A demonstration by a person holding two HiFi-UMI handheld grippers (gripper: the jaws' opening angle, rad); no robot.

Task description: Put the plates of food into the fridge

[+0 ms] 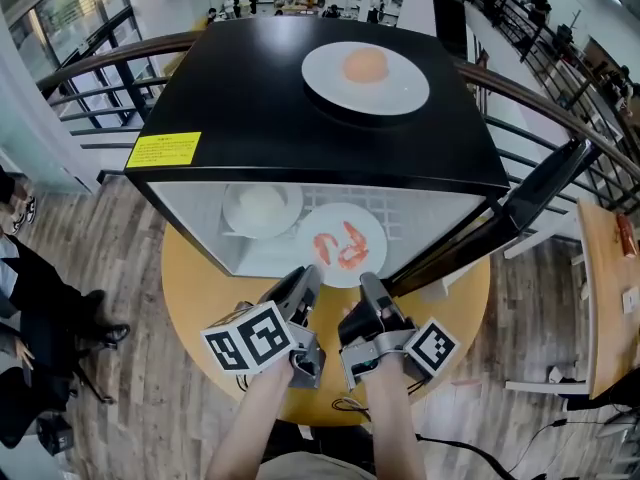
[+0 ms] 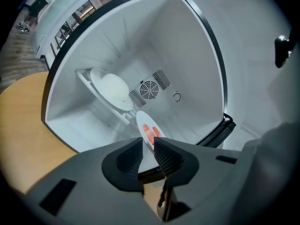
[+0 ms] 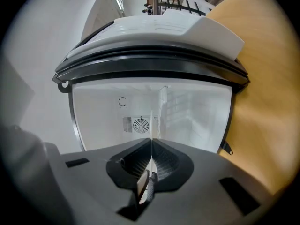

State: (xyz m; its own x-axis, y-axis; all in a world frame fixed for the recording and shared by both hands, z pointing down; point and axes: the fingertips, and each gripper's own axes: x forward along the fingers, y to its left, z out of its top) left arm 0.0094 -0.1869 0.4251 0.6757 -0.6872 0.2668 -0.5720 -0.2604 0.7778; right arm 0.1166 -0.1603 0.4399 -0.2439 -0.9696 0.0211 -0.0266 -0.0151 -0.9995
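Left gripper (image 2: 148,143): fingers slightly apart, the shrimp plate's (image 1: 366,219) rim in the gap, not pinched. Right gripper (image 3: 151,140): fingers clamped on that same plate's thin rim, seen edge-on. The shrimp plate sits at the front lip of the open mini fridge (image 1: 300,118) on the round bench (image 1: 200,288). Deeper left, a plate of white food (image 1: 232,218). On the fridge top, 1 plate with round orange food (image 1: 330,88).

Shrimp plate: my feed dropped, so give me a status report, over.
Copy: left gripper open around shrimp plate rim, right gripper shut on it. Plate sits at fridge front; rice plate inside. Up top: third plate. Nothing blocking.
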